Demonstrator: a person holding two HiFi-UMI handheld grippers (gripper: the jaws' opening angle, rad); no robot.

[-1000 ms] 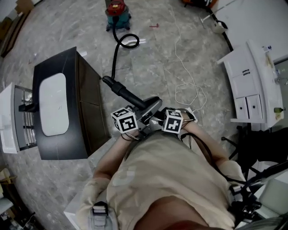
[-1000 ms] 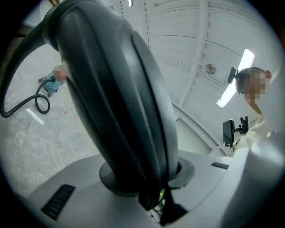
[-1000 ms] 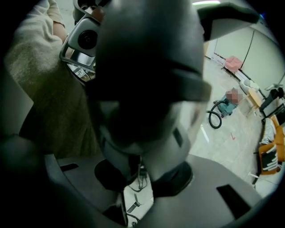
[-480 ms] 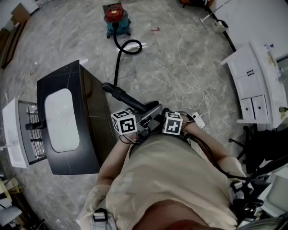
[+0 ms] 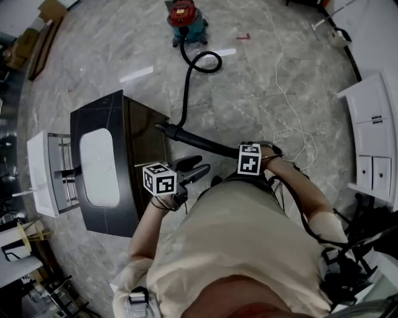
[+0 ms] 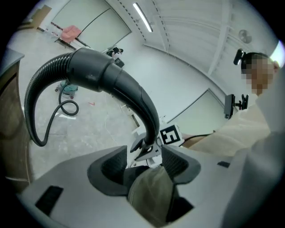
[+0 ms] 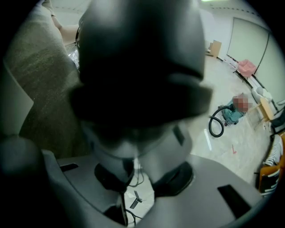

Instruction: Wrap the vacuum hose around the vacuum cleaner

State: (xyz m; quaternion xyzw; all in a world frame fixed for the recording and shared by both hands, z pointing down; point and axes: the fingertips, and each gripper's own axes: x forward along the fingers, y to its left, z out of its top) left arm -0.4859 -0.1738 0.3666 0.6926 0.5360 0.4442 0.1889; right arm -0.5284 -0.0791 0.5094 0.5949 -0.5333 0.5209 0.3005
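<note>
Large open indoor hall, more a staged workshop or test space than a lived-in home. Grey stone-look tile floor (image 5: 261,93), freestanding dark cabinet (image 5: 99,161), white drawer units (image 5: 373,143), cardboard boxes (image 5: 53,9), ceiling strip light (image 6: 142,18). A vacuum cleaner (image 5: 186,22) stands out on the open floor.

vacuum cleaner (image 5: 186,17) far ahead on floor (image 5: 267,87); hose (image 5: 186,93) trails back along cabinet's (image 5: 140,146) right side

Grey marble floor (image 5: 249,105), dark cabinet (image 5: 140,149)

One vacuum cleaner (image 5: 187,22), one vacuum hose (image 5: 186,93), two hand-held grippers (image 5: 194,168) (image 5: 241,155), one black cabinet (image 5: 144,143)
</note>
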